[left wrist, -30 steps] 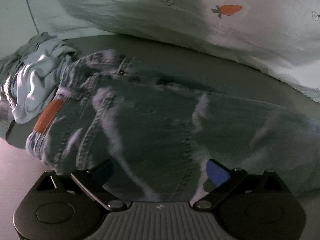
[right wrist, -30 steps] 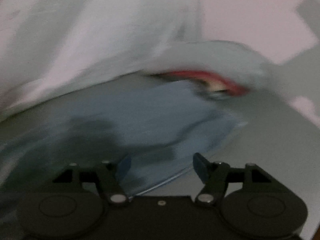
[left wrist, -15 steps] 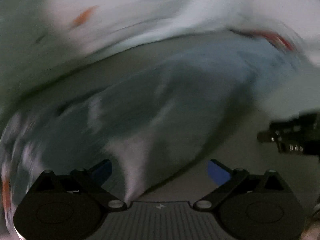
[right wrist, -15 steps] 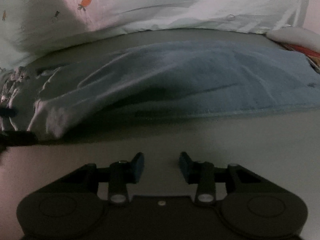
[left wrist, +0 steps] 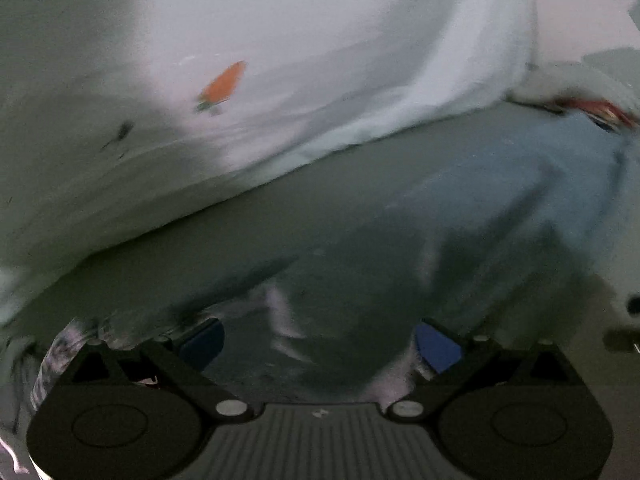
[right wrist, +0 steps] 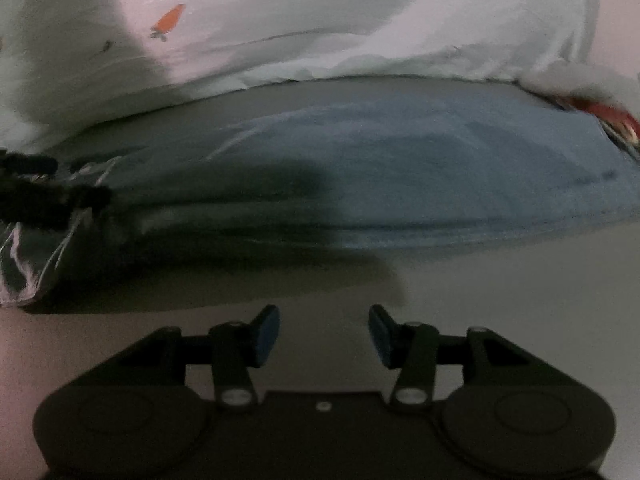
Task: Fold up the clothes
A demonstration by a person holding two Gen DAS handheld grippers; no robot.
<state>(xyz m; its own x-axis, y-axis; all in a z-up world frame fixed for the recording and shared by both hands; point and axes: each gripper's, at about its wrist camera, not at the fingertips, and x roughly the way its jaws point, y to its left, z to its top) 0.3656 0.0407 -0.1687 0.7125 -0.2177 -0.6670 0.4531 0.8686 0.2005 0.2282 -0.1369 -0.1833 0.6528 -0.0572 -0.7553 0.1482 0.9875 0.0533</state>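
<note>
The left claw [left wrist: 318,340] is released, fingers spread wide over the waist end of the jeans [right wrist: 360,184], which lie flat across the bed [right wrist: 500,288]. At 12 o'clock sits a carrot-print pillow [right wrist: 280,8]. The right claw [right wrist: 324,334] hangs released over bare bed, jeans at its 12 o'clock.

A faded blue denim pair of jeans [right wrist: 400,184] is showing pale whitish creases. The white quilted bedding [right wrist: 320,8] is carrying an orange carrot print [right wrist: 170,22] with a green top. Both grippers' fingertip pads [right wrist: 266,332] are showing blue.
</note>
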